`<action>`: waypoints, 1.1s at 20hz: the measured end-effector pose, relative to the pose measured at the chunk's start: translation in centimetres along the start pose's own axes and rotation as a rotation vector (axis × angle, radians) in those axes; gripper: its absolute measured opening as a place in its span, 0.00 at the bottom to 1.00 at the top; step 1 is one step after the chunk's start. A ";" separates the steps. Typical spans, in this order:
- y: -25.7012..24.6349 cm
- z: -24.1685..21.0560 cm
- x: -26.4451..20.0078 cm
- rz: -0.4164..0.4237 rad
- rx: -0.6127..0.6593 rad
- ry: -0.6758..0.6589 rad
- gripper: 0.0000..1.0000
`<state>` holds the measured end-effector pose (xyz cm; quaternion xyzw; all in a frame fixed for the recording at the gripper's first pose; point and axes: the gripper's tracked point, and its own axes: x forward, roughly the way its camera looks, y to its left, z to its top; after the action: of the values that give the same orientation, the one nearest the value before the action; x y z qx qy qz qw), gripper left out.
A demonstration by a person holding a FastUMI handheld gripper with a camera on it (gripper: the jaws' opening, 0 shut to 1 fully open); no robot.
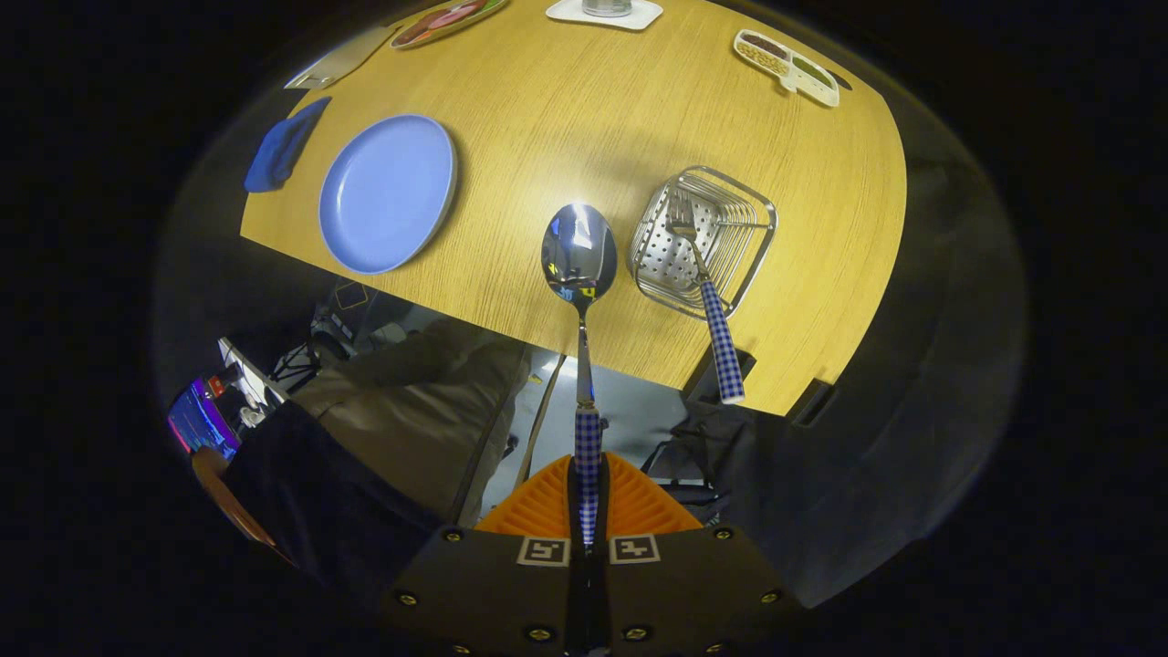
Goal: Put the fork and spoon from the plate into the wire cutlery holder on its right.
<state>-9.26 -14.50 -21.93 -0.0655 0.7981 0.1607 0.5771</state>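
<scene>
Spoon in claw, fork already parked.
We clamp the claw (587, 511) on the steel spoon's (580, 274) checked handle, bowl just left of the wire cutlery holder (703, 242) holding the checked-handle fork (707, 301); blue round plate (388, 193) bare.

Light wood-grain table (584, 119) under bright overhead glare; grey floor (630, 411) beyond its near edge; dark surroundings.
</scene>
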 end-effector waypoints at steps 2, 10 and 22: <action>0.0 -0.3 -0.3 0.060 0.040 0.010 0.02; -1.7 0.4 -1.0 0.155 0.178 0.053 0.01; -3.3 3.4 1.7 0.265 0.362 0.123 0.01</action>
<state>-5.84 -16.33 -25.09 0.1350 0.8493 0.0850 0.5033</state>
